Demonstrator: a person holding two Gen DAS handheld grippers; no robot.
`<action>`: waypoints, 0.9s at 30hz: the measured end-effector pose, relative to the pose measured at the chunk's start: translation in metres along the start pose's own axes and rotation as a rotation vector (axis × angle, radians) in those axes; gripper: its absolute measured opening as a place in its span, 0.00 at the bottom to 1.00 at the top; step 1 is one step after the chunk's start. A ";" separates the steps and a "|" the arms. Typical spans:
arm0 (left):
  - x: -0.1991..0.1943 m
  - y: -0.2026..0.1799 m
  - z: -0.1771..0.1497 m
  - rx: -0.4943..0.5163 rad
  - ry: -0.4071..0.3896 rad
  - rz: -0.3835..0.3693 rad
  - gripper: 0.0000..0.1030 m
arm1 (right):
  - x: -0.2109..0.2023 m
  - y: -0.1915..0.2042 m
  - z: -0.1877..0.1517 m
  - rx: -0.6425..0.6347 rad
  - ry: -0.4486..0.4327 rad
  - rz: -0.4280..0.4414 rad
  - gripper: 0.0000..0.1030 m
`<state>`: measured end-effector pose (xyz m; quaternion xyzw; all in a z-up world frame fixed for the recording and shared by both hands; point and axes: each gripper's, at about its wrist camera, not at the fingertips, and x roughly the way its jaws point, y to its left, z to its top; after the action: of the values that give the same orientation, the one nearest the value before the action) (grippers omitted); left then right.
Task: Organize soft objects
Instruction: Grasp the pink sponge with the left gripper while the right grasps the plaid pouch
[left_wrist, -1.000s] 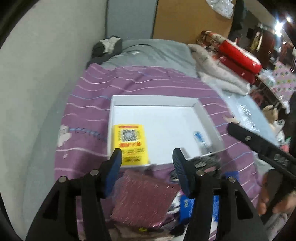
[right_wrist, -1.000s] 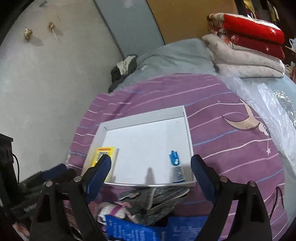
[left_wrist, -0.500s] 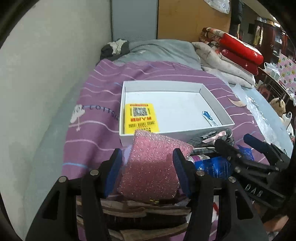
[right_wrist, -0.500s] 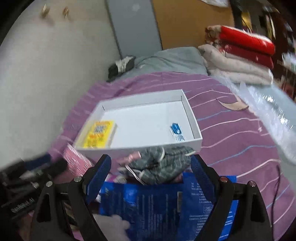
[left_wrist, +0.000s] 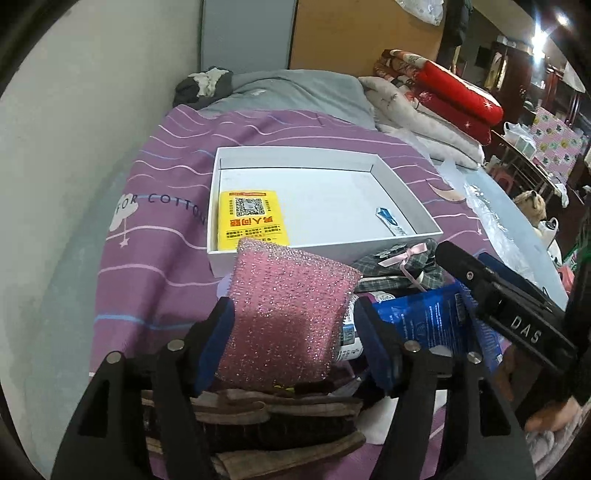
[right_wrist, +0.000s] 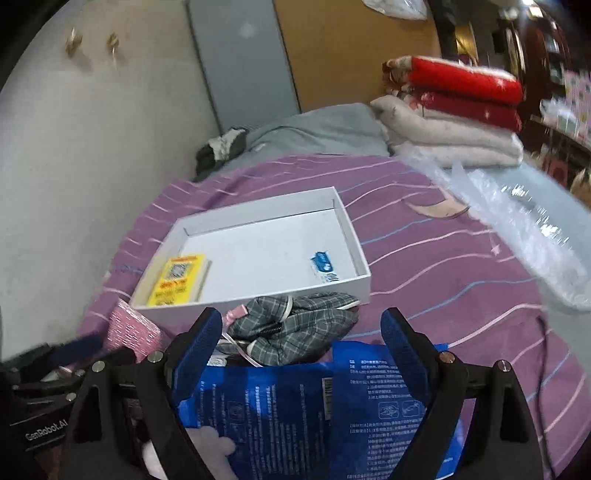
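Note:
A white shallow box (left_wrist: 406, 201) (right_wrist: 364, 271) lies on the purple striped bedspread, holding a yellow card (left_wrist: 252, 218) (right_wrist: 177, 278) and a small blue-white packet (left_wrist: 391, 221) (right_wrist: 325, 266). In front of it is a heap: a pink glittery sponge (left_wrist: 288, 314) (right_wrist: 129, 328), a grey plaid cloth with pink ribbon (left_wrist: 402, 264) (right_wrist: 291, 328), a blue plastic package (left_wrist: 424, 317) (right_wrist: 314, 413) and folded brown cloth (left_wrist: 258, 424). My left gripper (left_wrist: 295, 343) is open with the sponge between its fingers. My right gripper (right_wrist: 301, 350) is open over the blue package.
Grey wall runs along the left. Folded red and beige blankets (left_wrist: 443, 99) (right_wrist: 454, 110) and a grey quilt (left_wrist: 295, 88) lie at the bed's far end. Clear plastic wrap (right_wrist: 517, 221) lies on the right. A pale plush item (right_wrist: 207, 446) shows beneath the right gripper.
Both grippers have drawn back and lowered towards the heap. The pink sponge now sits between the left fingers, and the blue package has come under the right gripper.

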<state>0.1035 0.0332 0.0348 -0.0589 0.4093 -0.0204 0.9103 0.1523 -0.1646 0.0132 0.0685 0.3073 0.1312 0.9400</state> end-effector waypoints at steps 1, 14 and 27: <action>0.001 0.001 0.000 0.003 0.003 -0.003 0.68 | 0.001 -0.002 0.001 0.010 0.003 0.015 0.86; 0.027 0.003 -0.010 0.037 0.089 0.022 0.77 | 0.010 -0.002 -0.004 0.010 0.045 0.053 0.86; 0.023 0.026 -0.007 -0.044 0.090 -0.032 0.50 | 0.013 -0.004 -0.006 0.016 0.061 0.055 0.86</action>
<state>0.1137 0.0563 0.0099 -0.0846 0.4493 -0.0287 0.8889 0.1597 -0.1646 0.0002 0.0804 0.3350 0.1568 0.9256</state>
